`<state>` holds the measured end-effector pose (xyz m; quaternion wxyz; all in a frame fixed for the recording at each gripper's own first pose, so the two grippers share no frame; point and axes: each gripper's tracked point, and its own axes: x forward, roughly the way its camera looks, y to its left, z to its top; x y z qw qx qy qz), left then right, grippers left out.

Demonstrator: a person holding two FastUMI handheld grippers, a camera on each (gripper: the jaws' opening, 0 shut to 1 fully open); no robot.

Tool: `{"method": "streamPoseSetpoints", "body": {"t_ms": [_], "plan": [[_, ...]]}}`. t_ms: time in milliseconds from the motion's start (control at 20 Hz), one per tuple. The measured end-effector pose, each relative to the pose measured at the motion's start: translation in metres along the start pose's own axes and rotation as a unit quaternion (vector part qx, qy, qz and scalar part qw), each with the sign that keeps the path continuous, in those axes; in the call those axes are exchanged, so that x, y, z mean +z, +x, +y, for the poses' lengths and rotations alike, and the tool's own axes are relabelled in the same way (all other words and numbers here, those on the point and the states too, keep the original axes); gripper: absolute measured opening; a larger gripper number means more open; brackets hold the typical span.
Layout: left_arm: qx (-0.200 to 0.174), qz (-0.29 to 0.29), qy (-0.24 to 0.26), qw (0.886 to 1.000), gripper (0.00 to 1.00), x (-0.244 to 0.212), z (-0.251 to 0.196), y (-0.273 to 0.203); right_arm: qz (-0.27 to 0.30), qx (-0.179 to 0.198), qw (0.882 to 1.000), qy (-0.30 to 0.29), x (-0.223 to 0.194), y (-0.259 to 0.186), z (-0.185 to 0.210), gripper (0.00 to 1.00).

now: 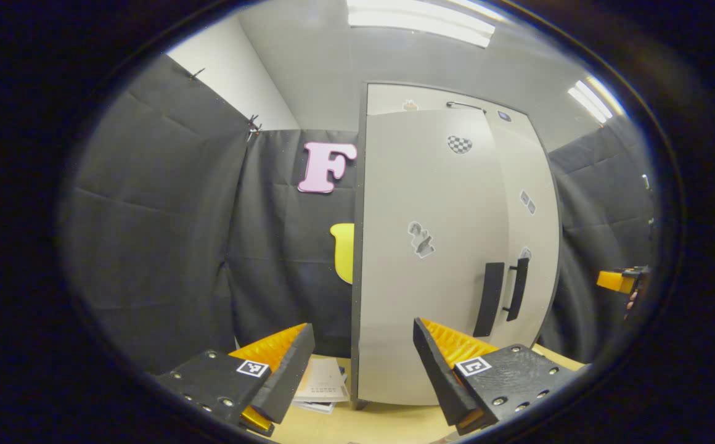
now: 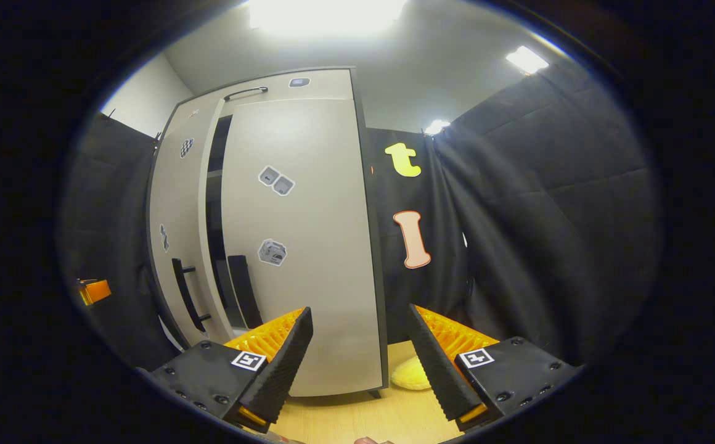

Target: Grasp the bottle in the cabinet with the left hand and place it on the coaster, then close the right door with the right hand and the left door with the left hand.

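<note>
Nearest you, your left gripper [image 1: 363, 364] is spread wide with nothing between its fingers, low over the wooden counter [image 1: 370, 425] and just in front of the cabinet [image 1: 450, 246]. Your right gripper [image 2: 360, 361] is likewise spread wide and holds nothing, near the cabinet's right front corner.

Beyond the fingers, the cabinet's left door [image 1: 425, 259] looks nearly closed, its dark handle [image 1: 490, 299] next to the right door's bar handle [image 1: 518, 290]. In the right gripper view the right door [image 2: 299, 246] sits almost closed, with a dark gap [image 2: 212, 209] left between the two doors.

The bottle and coaster are not visible, so whether the bottle is placed cannot be told. Judging by the doors, you seem to be at the closing step. Next, each door likely needs a gentle push flush against the cabinet front.

Farther back, black cloth [image 1: 166, 216] hangs behind the cabinet.
</note>
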<state>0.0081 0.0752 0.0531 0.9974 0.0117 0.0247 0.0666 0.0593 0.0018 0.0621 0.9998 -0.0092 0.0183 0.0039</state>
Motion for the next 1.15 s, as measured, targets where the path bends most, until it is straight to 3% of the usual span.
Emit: {"method": "streamPoseSetpoints", "body": {"t_ms": [200, 250, 450, 650, 1150], "plan": [[-0.004, 0.007, -0.028, 1.000, 0.99, -0.010, -0.010, 0.003, 0.006, 0.014, 1.000, -0.001, -0.011, -0.003, 0.006, 0.98], [-0.001, 0.006, -0.034, 0.999, 0.94, -0.015, -0.012, 0.003, 0.012, 0.014, 1.000, -0.003, -0.016, -0.003, 0.005, 0.98], [0.036, -0.001, -0.012, 0.999, 0.93, -0.035, -0.004, -0.011, 0.019, 0.006, 1.000, 0.000, -0.027, 0.000, -0.005, 0.98], [0.031, -0.003, -0.012, 0.999, 0.94, -0.043, -0.006, -0.022, 0.031, -0.002, 1.000, -0.001, -0.038, 0.004, -0.007, 0.98], [0.032, 0.015, 0.005, 0.999, 0.94, -0.071, -0.014, -0.031, 0.047, 0.020, 0.999, -0.003, -0.054, 0.012, 0.016, 0.98]]}}
